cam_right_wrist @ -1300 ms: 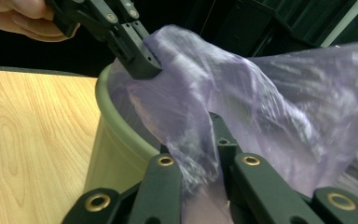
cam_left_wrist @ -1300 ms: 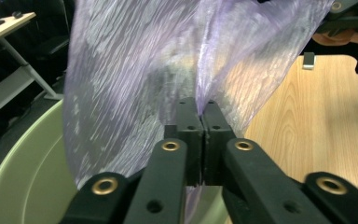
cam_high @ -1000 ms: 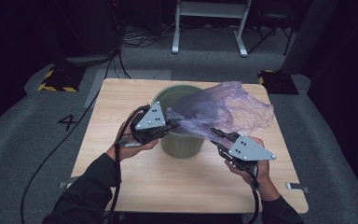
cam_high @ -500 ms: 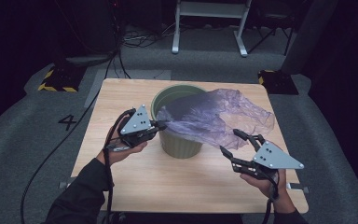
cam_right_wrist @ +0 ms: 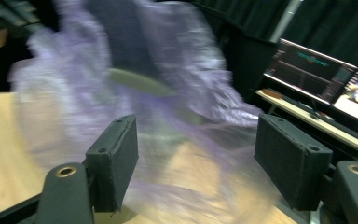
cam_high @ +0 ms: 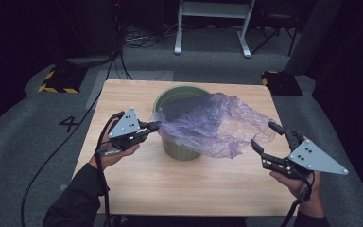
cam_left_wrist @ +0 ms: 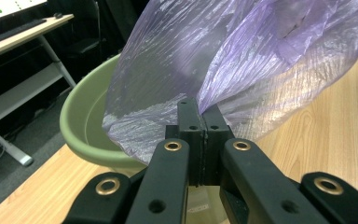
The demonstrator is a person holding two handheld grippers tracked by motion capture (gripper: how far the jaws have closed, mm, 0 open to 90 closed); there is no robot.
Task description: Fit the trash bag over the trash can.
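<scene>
A green bin (cam_high: 182,147) stands mid-table with a thin purple plastic bag (cam_high: 217,124) draped over its rim and spilling to the right. My left gripper (cam_high: 154,126) is shut on the bag's left edge just beside the bin; its pads pinch the film (cam_left_wrist: 203,109) in front of the bin (cam_left_wrist: 81,126). My right gripper (cam_high: 263,135) hovers at the front right, just clear of the bag's lower right edge. Its jaws have just been opening and stand wide apart (cam_right_wrist: 196,154) with nothing between them; the bag (cam_right_wrist: 158,84) lies blurred ahead.
The wooden table (cam_high: 194,189) has bare room in front of the bin. Behind the table are a white metal frame (cam_high: 212,23), cables and yellow-black blocks (cam_high: 56,80) on the grey floor. Monitors (cam_right_wrist: 317,70) stand on a desk off to the side.
My right gripper has opened, let go of the bag and pulled back to the front right. My left gripper has drawn the bag's edge a little to the left.
</scene>
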